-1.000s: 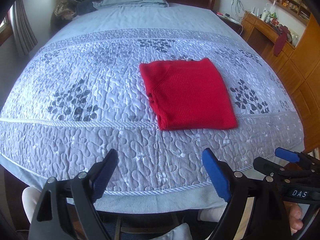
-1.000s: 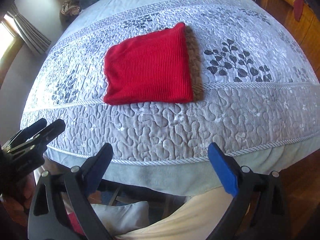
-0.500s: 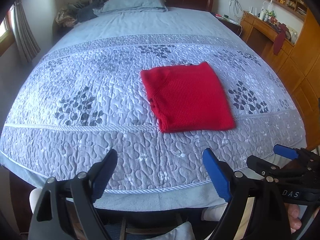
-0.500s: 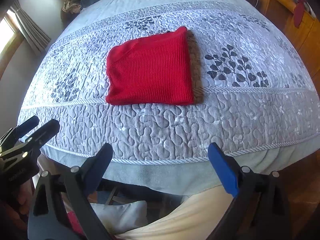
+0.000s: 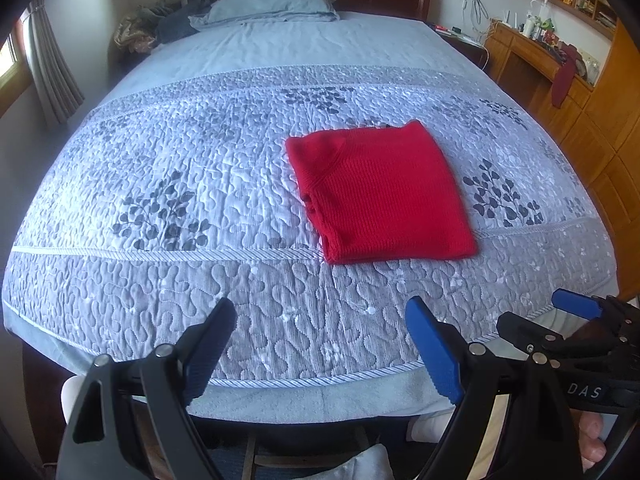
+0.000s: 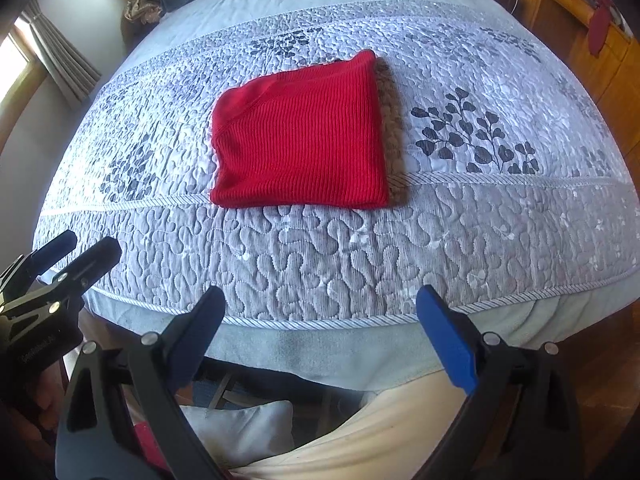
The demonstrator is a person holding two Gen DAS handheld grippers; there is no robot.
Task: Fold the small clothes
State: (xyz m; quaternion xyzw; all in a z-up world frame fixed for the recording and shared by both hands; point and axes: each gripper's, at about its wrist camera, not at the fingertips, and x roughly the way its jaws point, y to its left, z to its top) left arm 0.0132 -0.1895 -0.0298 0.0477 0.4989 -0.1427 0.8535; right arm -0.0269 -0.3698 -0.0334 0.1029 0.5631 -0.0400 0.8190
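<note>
A red knit garment lies folded into a flat rectangle on the grey quilted bedspread; it also shows in the right wrist view. My left gripper is open and empty, held back over the bed's near edge, well short of the garment. My right gripper is open and empty too, also at the near edge. Each gripper shows at the side of the other's view, the right one and the left one.
A pillow and a heap of clothes lie at the headboard. A wooden desk and cabinets stand to the right. A curtain hangs at the left. The person's legs are below the bed edge.
Both grippers have drawn back and risen from the bed, so the garment looks smaller and farther. The garment has not moved.
</note>
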